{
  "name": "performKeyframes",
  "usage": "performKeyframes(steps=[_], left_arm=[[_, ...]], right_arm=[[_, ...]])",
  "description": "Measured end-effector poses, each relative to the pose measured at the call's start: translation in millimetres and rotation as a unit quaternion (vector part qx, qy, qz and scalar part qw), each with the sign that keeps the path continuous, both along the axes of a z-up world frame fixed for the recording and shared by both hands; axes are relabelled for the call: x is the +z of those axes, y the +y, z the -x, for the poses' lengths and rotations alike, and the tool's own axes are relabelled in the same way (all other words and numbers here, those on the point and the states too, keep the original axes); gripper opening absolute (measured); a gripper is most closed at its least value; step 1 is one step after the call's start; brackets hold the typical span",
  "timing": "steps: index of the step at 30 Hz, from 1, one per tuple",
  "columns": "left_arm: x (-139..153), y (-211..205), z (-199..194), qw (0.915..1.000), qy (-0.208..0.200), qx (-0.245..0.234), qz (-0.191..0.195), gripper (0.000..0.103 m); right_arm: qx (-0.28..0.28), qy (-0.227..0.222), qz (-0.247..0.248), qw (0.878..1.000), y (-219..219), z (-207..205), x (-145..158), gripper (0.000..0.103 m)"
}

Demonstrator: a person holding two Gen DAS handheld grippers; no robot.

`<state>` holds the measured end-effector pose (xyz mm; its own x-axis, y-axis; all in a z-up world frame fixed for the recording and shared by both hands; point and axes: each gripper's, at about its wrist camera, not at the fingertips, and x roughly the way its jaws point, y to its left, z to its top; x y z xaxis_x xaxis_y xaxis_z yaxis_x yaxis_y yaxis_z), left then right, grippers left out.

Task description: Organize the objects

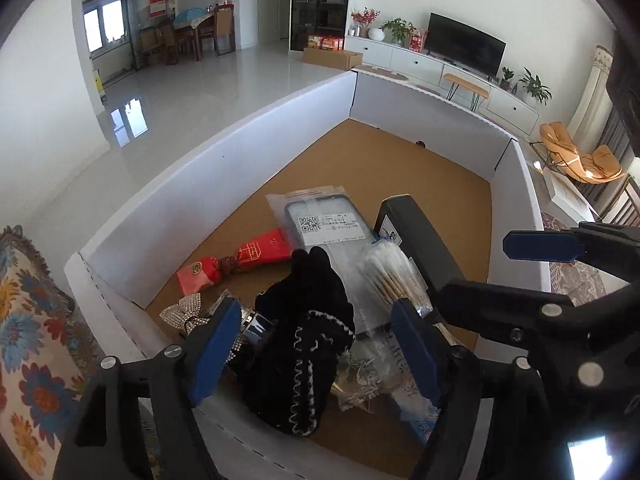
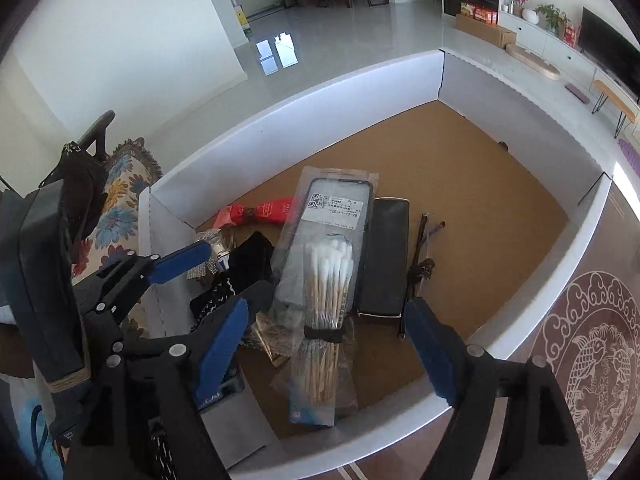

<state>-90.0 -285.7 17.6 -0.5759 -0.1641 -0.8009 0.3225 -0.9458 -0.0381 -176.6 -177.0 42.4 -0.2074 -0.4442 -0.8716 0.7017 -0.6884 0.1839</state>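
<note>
both grippers open over the cluttered box

the left gripper (image 1: 316, 344) hangs above the near corner of the white-walled box (image 1: 208, 176), its blue pads spread wide and pressing on nothing. directly between and below its fingers lies a black fabric piece with white stitching (image 1: 308, 320). just beside its left finger sits a sparkly bow (image 1: 186, 314), and beyond that a red packet (image 1: 240, 260). beside its right finger lies the bag of cotton swabs (image 1: 394, 276).

the right gripper (image 2: 328, 344) is also wide open and holds nothing. the bag of cotton swabs (image 2: 326, 280) lies between its fingers, below them, resting partly on a bagged phone case with a label (image 2: 334, 208) ahead. a long black case (image 2: 384, 256) lies just ahead of its right finger, with a dark thin item (image 2: 420, 268) beside that.
</note>
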Motion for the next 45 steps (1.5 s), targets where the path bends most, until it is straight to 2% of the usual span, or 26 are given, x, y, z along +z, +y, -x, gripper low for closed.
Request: performKeyframes(steps=[3, 5, 7, 11, 14, 17, 19, 21, 26, 34, 38, 45], left_arm=[[12.2, 7.3, -10.6, 0.9993, 0.016, -0.003, 0.034, 0.103], [18.6, 13.3, -11.8, 0.9976, 0.009, 0.012, 0.068, 0.103], [27.7, 17.7, -13.0, 0.9960, 0.021, 0.035, 0.079, 0.103], [39.5, 25.2, -21.8, 0.9971, 0.055, 0.041, 0.033, 0.103], [43.4, 34.1, -30.4, 0.9954, 0.061, 0.070, 0.026, 0.103], [38.8, 40.3, -37.2, 0.9919, 0.044, 0.117, 0.018, 0.103], [31.3, 43.1, -35.9, 0.9939, 0.020, 0.108, -0.001, 0.103], [23.6, 44.1, -33.9, 0.9948, -0.005, 0.101, -0.011, 0.103], [15.4, 40.1, -34.2, 0.9935, -0.034, 0.109, -0.004, 0.103], [22.5, 18.4, -38.1, 0.9922, -0.013, 0.119, -0.035, 0.103], [28.4, 17.5, -39.0, 0.9922, -0.004, 0.123, -0.016, 0.103], [36.4, 17.3, -40.1, 0.9912, 0.011, 0.131, -0.013, 0.103]], right_arm=[[-0.041, 0.005, 0.030, 0.999, 14.0, 7.5, -2.8, 0.084], [-0.063, 0.010, 0.055, 0.996, 33.6, 5.8, 7.7, 0.087], [-0.079, 0.032, 0.063, 0.994, 50.7, 1.7, 21.5, 0.094], [-0.098, 0.070, 0.062, 0.991, 82.8, -6.1, 45.7, 0.101], [-0.115, 0.079, 0.046, 0.989, 102.5, -5.2, 51.8, 0.103], [-0.125, 0.084, 0.039, 0.988, 117.5, -4.7, 50.5, 0.103], [-0.132, 0.086, 0.034, 0.987, 122.1, -4.6, 47.9, 0.103], [-0.132, 0.082, 0.030, 0.987, 122.3, -3.8, 44.7, 0.103], [-0.128, 0.083, 0.016, 0.988, 111.4, -2.9, 40.7, 0.103], [-0.109, 0.077, 0.009, 0.991, 80.7, -1.2, 42.5, 0.103], [-0.102, 0.089, 0.008, 0.991, 73.3, -4.9, 46.2, 0.103], [-0.093, 0.106, -0.002, 0.990, 69.4, -10.0, 48.7, 0.103]])
